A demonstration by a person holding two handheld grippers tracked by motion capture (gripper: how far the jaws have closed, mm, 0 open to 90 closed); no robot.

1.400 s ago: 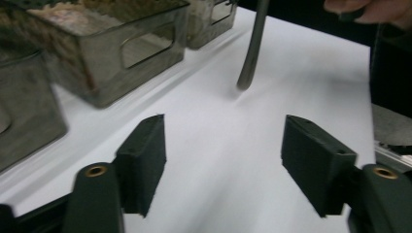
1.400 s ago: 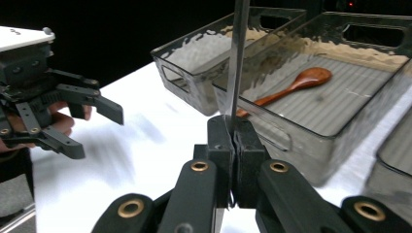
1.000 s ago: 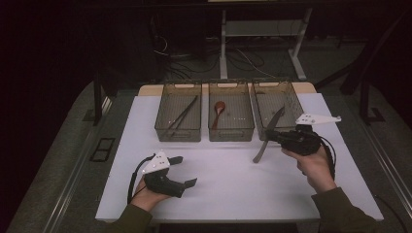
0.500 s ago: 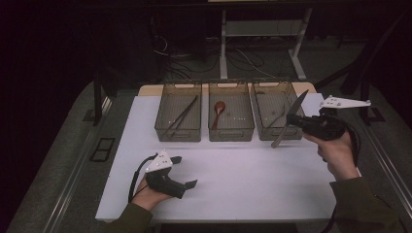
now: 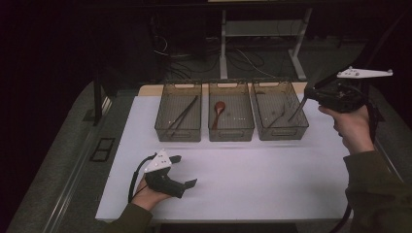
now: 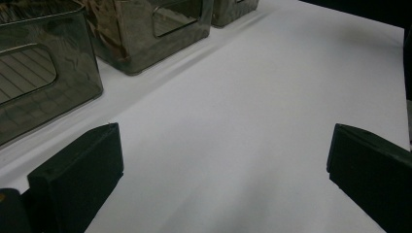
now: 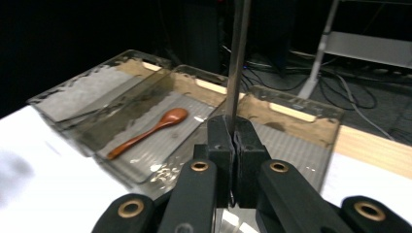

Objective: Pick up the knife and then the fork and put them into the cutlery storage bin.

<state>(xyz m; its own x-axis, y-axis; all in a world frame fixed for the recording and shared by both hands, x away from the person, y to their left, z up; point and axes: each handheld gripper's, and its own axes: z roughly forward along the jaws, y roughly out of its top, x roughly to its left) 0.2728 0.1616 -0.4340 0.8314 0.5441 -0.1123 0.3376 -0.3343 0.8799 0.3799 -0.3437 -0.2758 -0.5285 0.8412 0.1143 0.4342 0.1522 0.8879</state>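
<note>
Pinching a thin metal utensil [image 7: 237, 73], the right gripper [image 7: 234, 145] has its jaws pressed together above the right bin [image 5: 279, 116]. The utensil's upper end is cut off by the frame, so its kind is hard to tell. Left of that bin, a middle bin [image 5: 231, 118] holds a wooden spoon [image 7: 148, 132]. Farther left, the left gripper [image 5: 183, 170] rests with jaws wide apart, nothing between.

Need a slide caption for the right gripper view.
Right gripper shut on a metal utensil above three bins, spoon in the middle one.
</note>
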